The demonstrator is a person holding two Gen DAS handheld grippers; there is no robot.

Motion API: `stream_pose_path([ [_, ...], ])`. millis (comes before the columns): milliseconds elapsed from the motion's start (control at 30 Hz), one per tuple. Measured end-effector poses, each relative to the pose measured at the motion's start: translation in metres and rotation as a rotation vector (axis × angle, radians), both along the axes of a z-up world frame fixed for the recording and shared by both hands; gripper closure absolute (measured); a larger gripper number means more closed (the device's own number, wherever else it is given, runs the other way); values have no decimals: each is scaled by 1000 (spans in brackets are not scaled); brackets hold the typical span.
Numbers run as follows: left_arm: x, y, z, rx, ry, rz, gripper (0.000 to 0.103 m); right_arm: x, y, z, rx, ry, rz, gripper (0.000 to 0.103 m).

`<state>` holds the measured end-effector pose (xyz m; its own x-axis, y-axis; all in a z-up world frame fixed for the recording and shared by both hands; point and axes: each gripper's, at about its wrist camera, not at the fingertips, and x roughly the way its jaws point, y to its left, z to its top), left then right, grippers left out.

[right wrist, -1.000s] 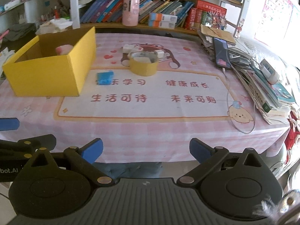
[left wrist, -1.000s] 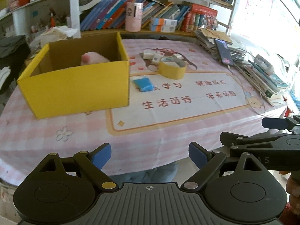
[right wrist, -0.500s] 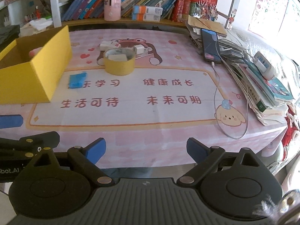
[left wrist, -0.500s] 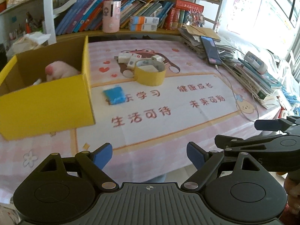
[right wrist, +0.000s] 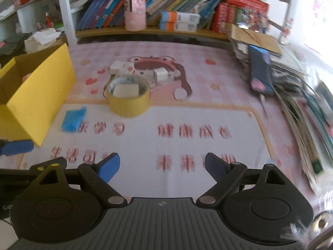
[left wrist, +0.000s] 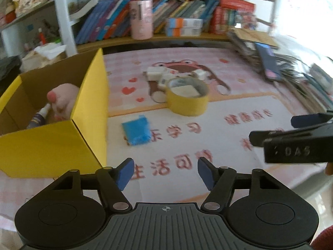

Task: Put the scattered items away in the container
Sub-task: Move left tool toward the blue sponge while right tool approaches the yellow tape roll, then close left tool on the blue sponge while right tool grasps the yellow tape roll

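A yellow cardboard box [left wrist: 89,112] [right wrist: 41,95] stands at the left of the table, with a pink soft toy [left wrist: 62,100] and a small bottle [left wrist: 39,118] inside. A blue packet [left wrist: 137,130] [right wrist: 72,119] lies flat beside it. Farther back sits a yellow tape roll [left wrist: 187,100] [right wrist: 129,99] with a white block in its ring, and several small white blocks [left wrist: 156,74] [right wrist: 143,71] behind it. My left gripper [left wrist: 164,171] hovers short of the blue packet, jaws closing with nothing between them. My right gripper [right wrist: 162,164] hangs over the mat's lettering, jaws also closing on nothing.
A pink mat with red characters [right wrist: 187,133] covers the table. A bookshelf with books and a pink canister [right wrist: 135,10] runs along the back. Piled books, papers and a dark phone [right wrist: 260,68] crowd the right edge. The other gripper shows at each view's side.
Both grippers moved forward over the table toward the blue packet and tape roll. Both pairs of jaws have narrowed, the left more than the right.
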<state>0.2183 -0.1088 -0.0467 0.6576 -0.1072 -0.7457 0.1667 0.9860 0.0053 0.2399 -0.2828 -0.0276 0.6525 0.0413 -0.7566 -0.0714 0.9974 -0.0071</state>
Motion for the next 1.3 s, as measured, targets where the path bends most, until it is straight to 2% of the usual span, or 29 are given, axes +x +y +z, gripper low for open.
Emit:
stream_pose_path([
  [133,19,-5,-2,18,7,83,38,37,-4,-2,20,7,76,13],
  [267,33,-17,-5,59,0,121,40,65,-4,-5,37,12,152,13],
  [433,52,-20,-15,92,7,210,52,95,0,-12,53,22,237,13],
  [567,67,-19,-24,84,19,279,53,118,5,-18,63,39,289,13],
  [867,93,-23,-40,106,41,359,53,154,19,-30,62,71,389,12],
  [1033,99,-17,-49,85,79,411,53,168,30,-36,56,84,432,12],
  [1200,105,-13,-49,58,71,444,53,177,33,-43,45,105,462,11],
  [1267,105,-10,-49,18,74,457,58,179,33,-45,50,115,478,14],
  [1300,105,-11,-49,10,74,456,61,178,32,-45,58,116,484,20],
])
